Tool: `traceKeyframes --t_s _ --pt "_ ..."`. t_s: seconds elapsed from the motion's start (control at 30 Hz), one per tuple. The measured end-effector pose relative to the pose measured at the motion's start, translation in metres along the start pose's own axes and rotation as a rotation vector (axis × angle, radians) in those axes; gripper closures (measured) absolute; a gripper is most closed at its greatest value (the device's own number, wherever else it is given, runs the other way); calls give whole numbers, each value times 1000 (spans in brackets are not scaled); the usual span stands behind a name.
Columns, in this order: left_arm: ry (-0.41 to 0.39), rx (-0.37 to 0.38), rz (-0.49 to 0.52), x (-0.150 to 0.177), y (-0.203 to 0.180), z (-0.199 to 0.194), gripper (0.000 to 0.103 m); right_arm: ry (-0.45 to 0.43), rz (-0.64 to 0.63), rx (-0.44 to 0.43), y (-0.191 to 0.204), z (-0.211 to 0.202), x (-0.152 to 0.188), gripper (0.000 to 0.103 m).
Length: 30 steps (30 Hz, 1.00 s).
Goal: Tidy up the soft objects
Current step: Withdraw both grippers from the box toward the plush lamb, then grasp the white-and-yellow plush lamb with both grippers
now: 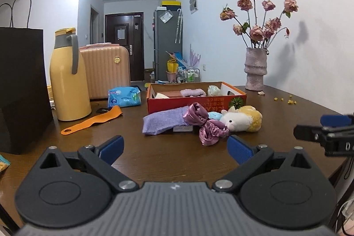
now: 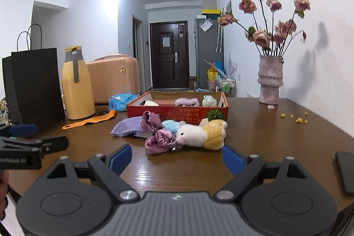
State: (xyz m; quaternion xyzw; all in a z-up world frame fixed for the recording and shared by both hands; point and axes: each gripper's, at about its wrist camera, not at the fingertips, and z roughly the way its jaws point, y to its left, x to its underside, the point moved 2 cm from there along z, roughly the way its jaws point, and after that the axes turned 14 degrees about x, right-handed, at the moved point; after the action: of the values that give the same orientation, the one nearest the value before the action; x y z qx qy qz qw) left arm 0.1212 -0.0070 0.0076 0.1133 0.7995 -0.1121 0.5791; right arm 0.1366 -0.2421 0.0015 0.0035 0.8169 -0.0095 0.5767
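Both grippers, left gripper [image 1: 176,146] and right gripper [image 2: 177,159], share ribbed grey bodies, black linkage arms, silver pivot screws and blue finger pads [image 1: 112,146].

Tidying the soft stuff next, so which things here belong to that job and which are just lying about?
Job: plush toy, satin scrunchie, purple cloth, red box.
Lying about: yellow flask, black bag, vase, orange strap, tissue pack.

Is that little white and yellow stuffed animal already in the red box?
Not yet. The stuffed animal lies on its side on the table, in front of the red box.
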Motion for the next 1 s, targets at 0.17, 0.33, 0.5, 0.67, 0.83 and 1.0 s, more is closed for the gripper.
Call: traceKeyframes --t_s 0.17,0.33,0.5,0.67,0.83,1.0 --pt "10 -3 -16 -4 8 8 1 20 7 -1 1 12 0 15" --pt "31 20 -28 -2 11 26 1 45 18 23 -1 32 3 15" --pt "67 72 -42 -7 8 60 1 81 34 49 -8 63 4 15" --pt "96 111 -59 -16 8 109 1 101 61 75 -23 109 -6 16" --pt "105 103 -78 -26 13 159 2 148 107 76 -35 176 -20 17" --pt "118 88 -132 -29 21 193 2 222 194 50 -45 240 -26 23"
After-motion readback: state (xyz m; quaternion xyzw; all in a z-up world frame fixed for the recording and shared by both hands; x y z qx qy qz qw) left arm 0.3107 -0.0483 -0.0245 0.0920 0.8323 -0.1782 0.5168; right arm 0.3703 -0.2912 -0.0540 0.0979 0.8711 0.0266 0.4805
